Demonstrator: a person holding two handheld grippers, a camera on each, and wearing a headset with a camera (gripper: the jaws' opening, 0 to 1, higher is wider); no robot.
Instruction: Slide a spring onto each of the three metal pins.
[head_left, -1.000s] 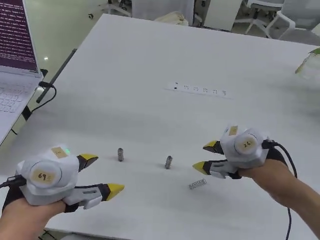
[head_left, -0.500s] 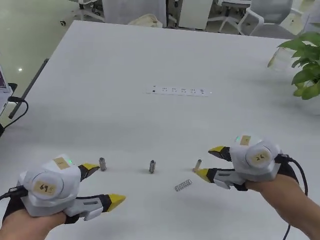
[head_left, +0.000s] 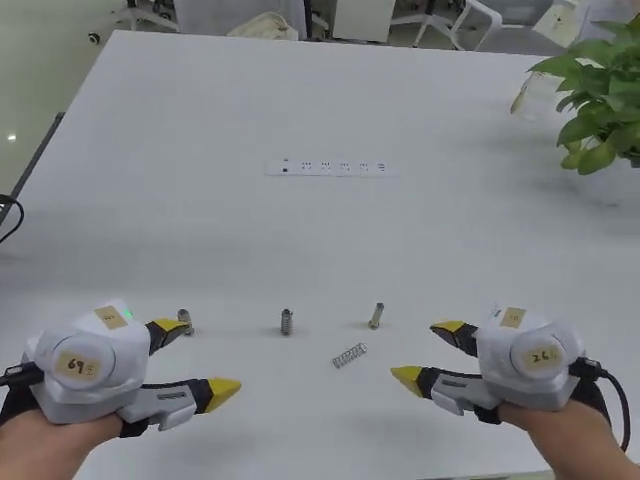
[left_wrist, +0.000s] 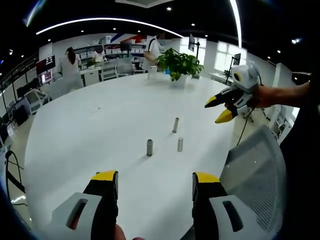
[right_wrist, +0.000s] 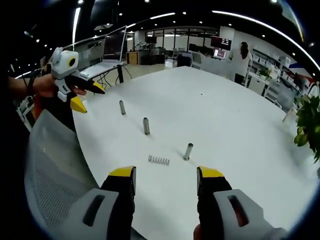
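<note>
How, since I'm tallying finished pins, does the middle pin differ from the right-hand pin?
The middle pin looks ribbed, with a spring coiled around it. The right-hand pin is smooth and bare. The loose spring lies flat close beside the right-hand pin, farther from the middle pin. Both pins stand free on the white table.

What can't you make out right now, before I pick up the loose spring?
- Left pin: partly covered by the left tool's jaw tip, head view.
- Middle pin: too small in the head view to tell whether its spring sits fully down.
- Plant: cut off by the head view's right edge.
</note>
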